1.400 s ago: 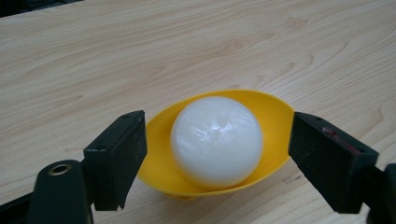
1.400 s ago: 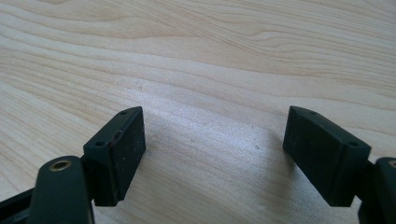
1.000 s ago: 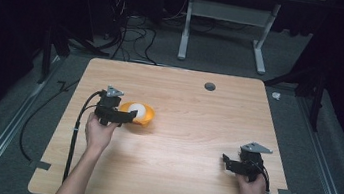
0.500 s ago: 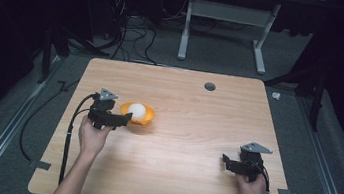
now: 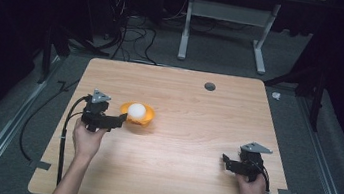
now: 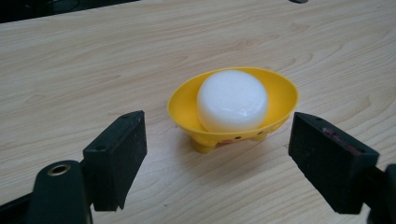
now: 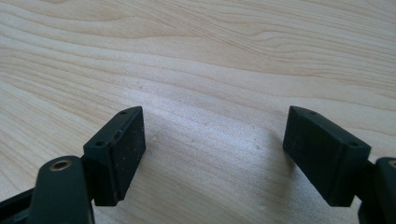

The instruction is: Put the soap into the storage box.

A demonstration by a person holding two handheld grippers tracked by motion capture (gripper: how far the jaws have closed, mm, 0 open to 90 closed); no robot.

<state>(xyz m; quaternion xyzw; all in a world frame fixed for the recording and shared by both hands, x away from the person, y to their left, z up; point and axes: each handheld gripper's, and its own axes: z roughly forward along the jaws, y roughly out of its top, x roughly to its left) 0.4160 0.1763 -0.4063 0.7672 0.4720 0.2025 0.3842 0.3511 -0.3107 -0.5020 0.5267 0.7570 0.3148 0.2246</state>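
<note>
Left gripper, jaws spread, faces the yellow dish holding a white soap bar; nothing grasped yet. Right gripper idles, jaws apart.

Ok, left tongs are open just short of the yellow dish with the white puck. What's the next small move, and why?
Probably ease the left tongs forward until the jaws flank the yellow dish, then close. The jaws stand wide open and short of it, apart from it, and the white puck sits centred inside.

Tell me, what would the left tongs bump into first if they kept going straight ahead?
Probably the yellow dish holding the white soap. It sits right ahead of the open left tongs, though the gap is hard to judge.
</note>
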